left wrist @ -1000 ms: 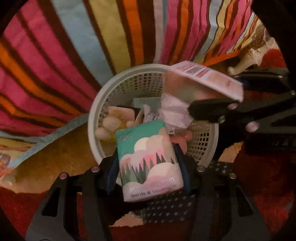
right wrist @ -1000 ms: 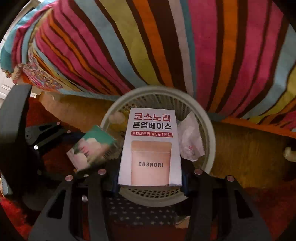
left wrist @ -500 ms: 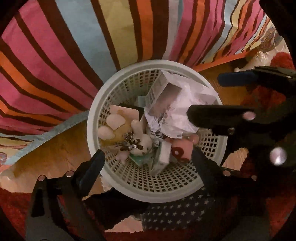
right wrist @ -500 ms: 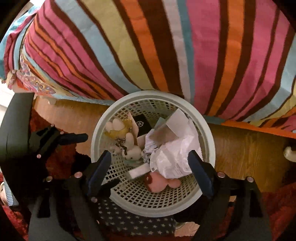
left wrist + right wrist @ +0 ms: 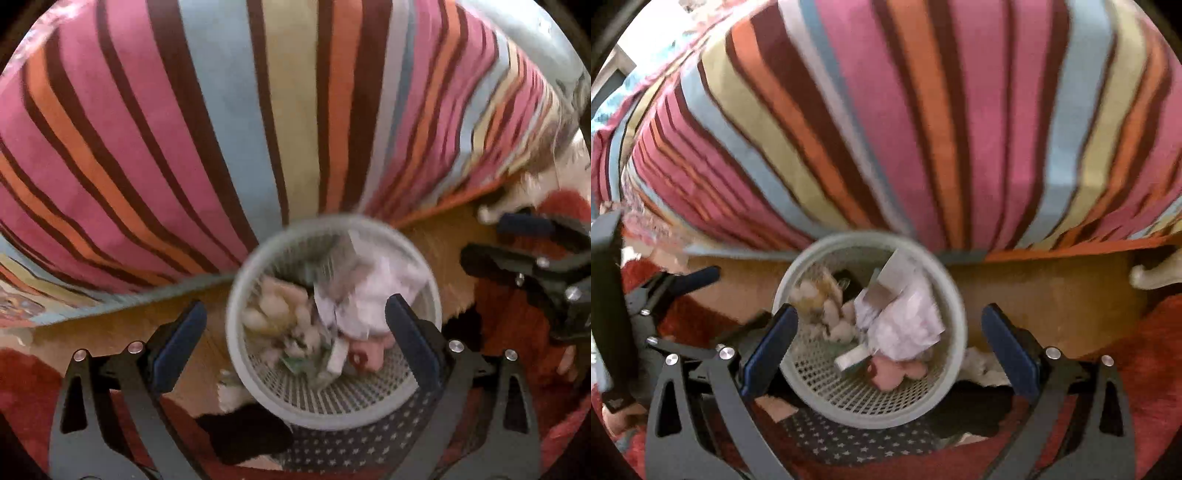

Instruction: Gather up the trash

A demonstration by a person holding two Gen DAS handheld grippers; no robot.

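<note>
A pale mesh basket point(image 5: 236, 332) point(image 5: 868, 417) stands on the floor by the bed. It holds crumpled white paper point(image 5: 373, 295) point(image 5: 908, 325), a pink item point(image 5: 365, 358) point(image 5: 890, 369), cream plush pieces point(image 5: 273, 310) point(image 5: 812, 295), a white box point(image 5: 894, 273) and a greenish tissue pack point(image 5: 299, 363). My left gripper point(image 5: 293, 306) hovers above the basket, its jaws opening wide with nothing held between them. My right gripper point(image 5: 890, 313) hovers likewise, jaws opening and empty; it also shows at the right point(image 5: 498, 240). Both views are blurred.
A striped bedcover point(image 5: 258, 110) point(image 5: 923, 129) hangs behind the basket. Wooden floor point(image 5: 1034, 295) lies to the right, with a red rug point(image 5: 29, 387) and a dark star-patterned cloth point(image 5: 849, 439) in front. A white furniture leg point(image 5: 1156, 273) stands far right.
Both grippers opened and let go: the tissue pack and the Cosnori box dropped into the basket. Both grippers then rose, so the basket looks smaller and lower.
</note>
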